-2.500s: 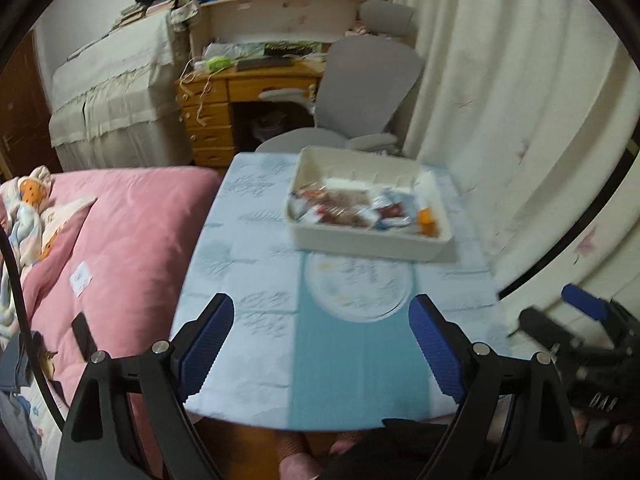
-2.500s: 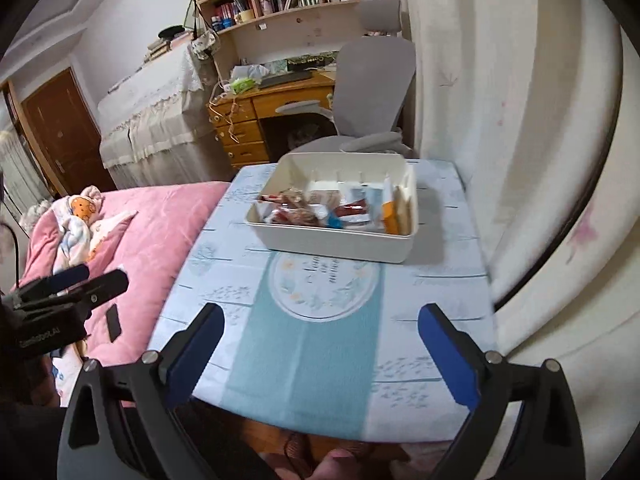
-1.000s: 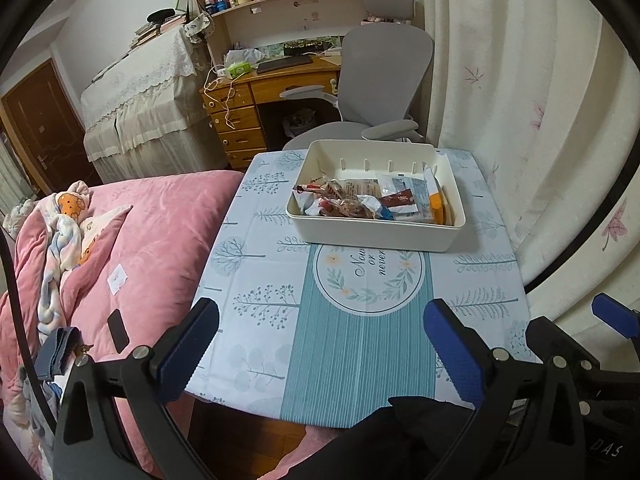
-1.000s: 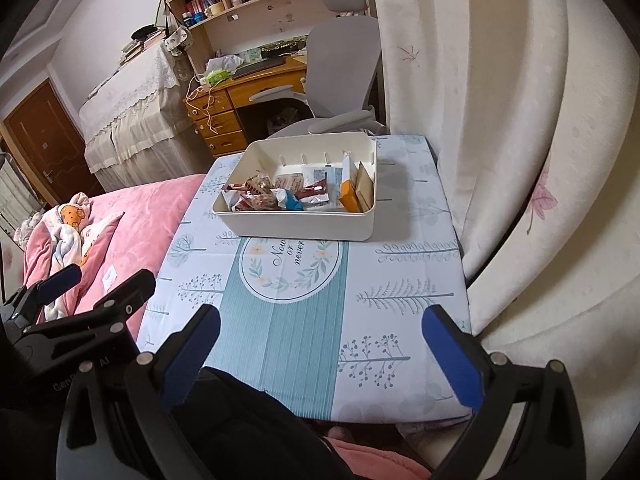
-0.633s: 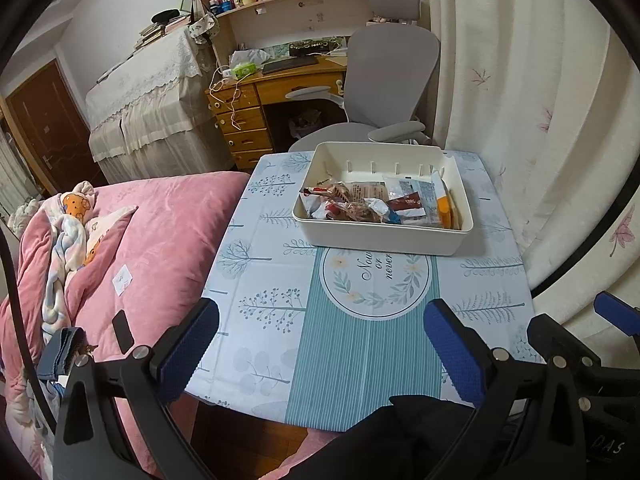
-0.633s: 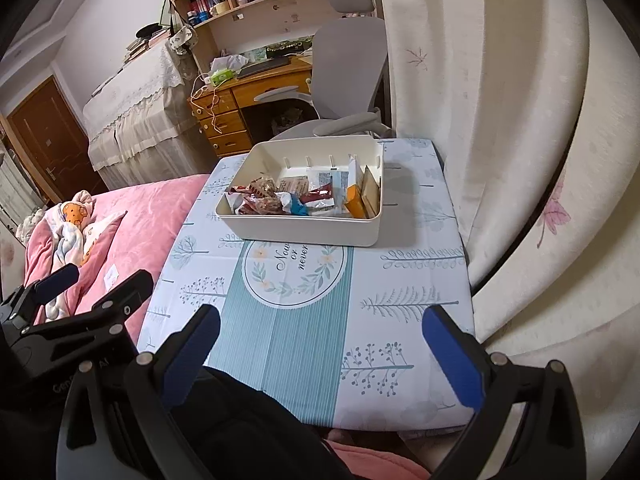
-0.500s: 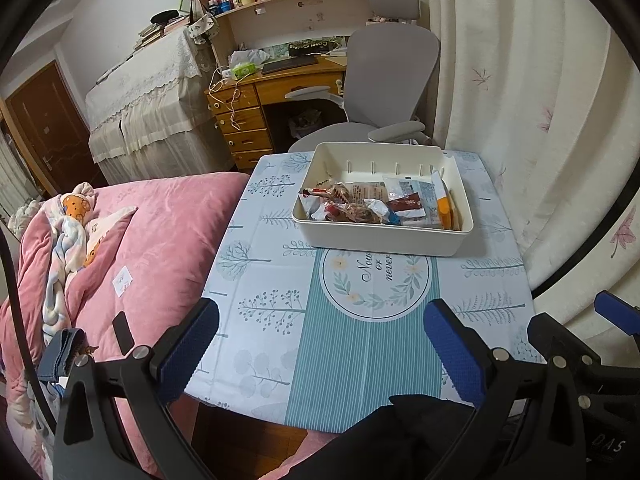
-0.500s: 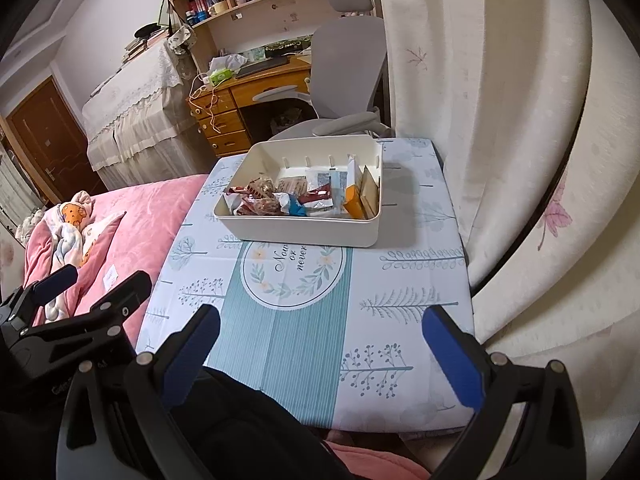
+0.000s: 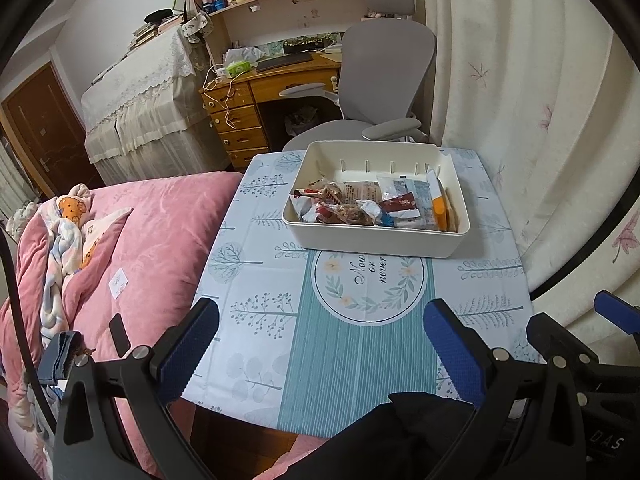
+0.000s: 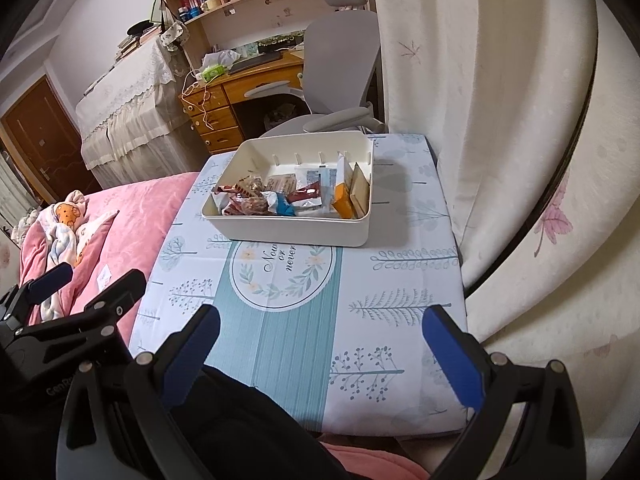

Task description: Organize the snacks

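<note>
Both claws back off, wide and empty

Left claw (image 9: 320,336), right claw (image 10: 320,336) now hover short of the snack box (image 9: 372,240); sorting looks finished.

bin (image 9: 372,242): matt cream plastic | snack wrappers (image 9: 360,204): glossy foil | desk (image 9: 256,92): varnished wood

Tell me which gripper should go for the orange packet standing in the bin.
Right, probably. The orange packet stands at the bin's right end, nearer the right gripper. Both it and the left gripper are open, empty and short of the bin.
</note>
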